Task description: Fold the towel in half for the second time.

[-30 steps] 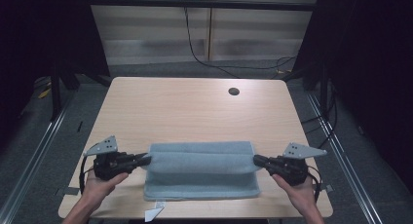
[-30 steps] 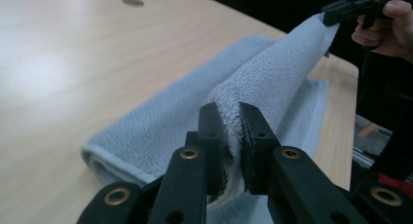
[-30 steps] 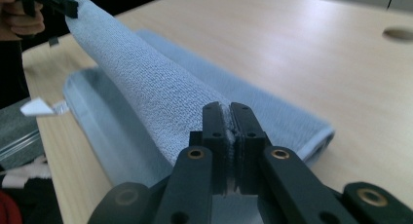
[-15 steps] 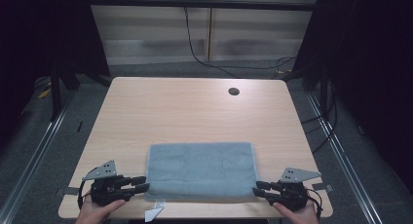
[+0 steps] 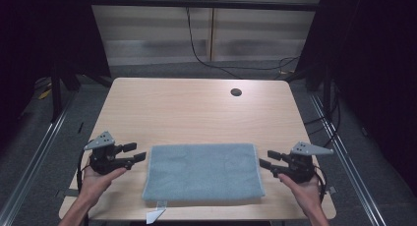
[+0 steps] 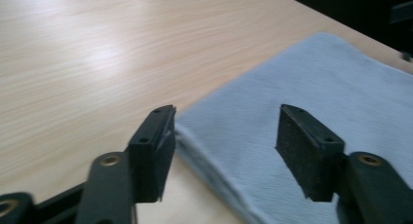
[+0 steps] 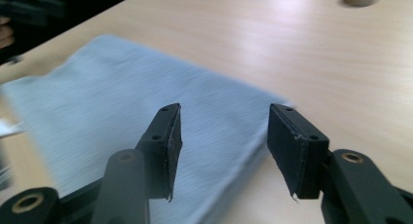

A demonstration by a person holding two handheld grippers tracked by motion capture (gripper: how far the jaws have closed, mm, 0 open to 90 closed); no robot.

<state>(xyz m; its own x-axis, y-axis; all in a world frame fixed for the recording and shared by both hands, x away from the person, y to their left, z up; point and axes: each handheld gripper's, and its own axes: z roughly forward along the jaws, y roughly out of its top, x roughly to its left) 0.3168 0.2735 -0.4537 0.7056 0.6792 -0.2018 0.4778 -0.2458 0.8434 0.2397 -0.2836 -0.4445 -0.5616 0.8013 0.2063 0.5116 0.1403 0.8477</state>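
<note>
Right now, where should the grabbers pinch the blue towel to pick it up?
Probably at its two short ends. The towel lies flat and folded on the table, so only its edges give something to pinch. The left gripper can slide in from the left end and the right gripper from the right; both are open, facing those edges.

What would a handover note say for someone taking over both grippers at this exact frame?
Left gripper: open, holding nothing, just off the folded blue towel's left edge.
Right gripper: open, holding nothing, just off its right edge.
Towel: lies flat near the front of the wooden table, folded into a neat rectangle.
Done: a fold appears laid and released.
Left: probably another fold, or leave it if this size is wanted.
</note>
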